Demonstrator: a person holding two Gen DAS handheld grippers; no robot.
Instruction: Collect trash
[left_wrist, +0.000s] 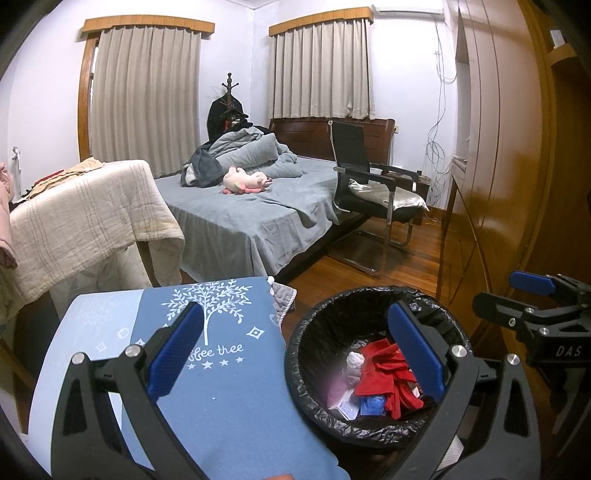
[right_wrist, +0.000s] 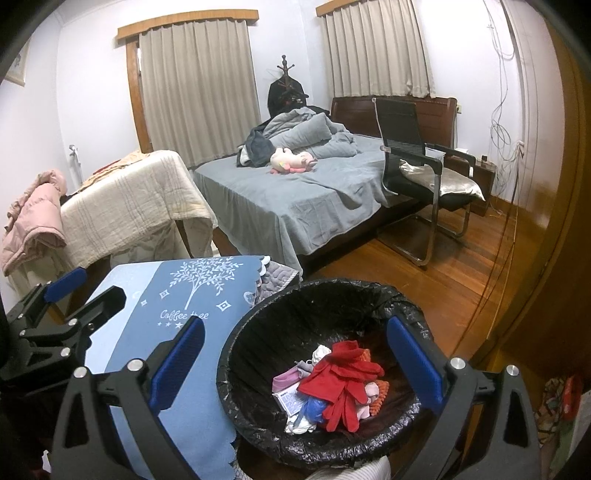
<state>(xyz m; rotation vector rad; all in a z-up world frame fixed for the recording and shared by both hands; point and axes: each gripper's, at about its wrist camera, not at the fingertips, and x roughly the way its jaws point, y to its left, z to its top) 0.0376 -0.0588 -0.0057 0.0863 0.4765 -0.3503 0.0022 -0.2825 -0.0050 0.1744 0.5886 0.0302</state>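
Trash (right_wrist: 332, 384) lies heaped at the bottom of the bin (right_wrist: 258, 321), which is lined with a black bag: a red cloth on top, a white wad, a pink scrap, a small printed packet and something blue under them. The bin stands on the wood floor (right_wrist: 461, 266), just beside a table under a blue cloth (right_wrist: 177, 295) printed with a white tree.

Both grippers hang over this spot with nothing in them. The right gripper (right_wrist: 295, 365) is spread wide, one blue pad over the cloth and the other over the bin's far rim. The left gripper (left_wrist: 295, 354) is spread wide as well, straddling the table edge and the bin's near rim (its view shows the same red heap).

Judging from this, a drop is done and the step in hand is to find the next piece. No loose litter shows on the blue cloth, so the search likely runs elsewhere; at the right edge of the right view some coloured packaging (right_wrist: 561, 402) sits low, too blurred to name. Keep the jaws apart on the approach, come down over the piece from above, and pinch it at its middle so that soft or thin stuff does not slip. Carry it back over the middle of the bin before letting go, clear of the bag's loose rim.
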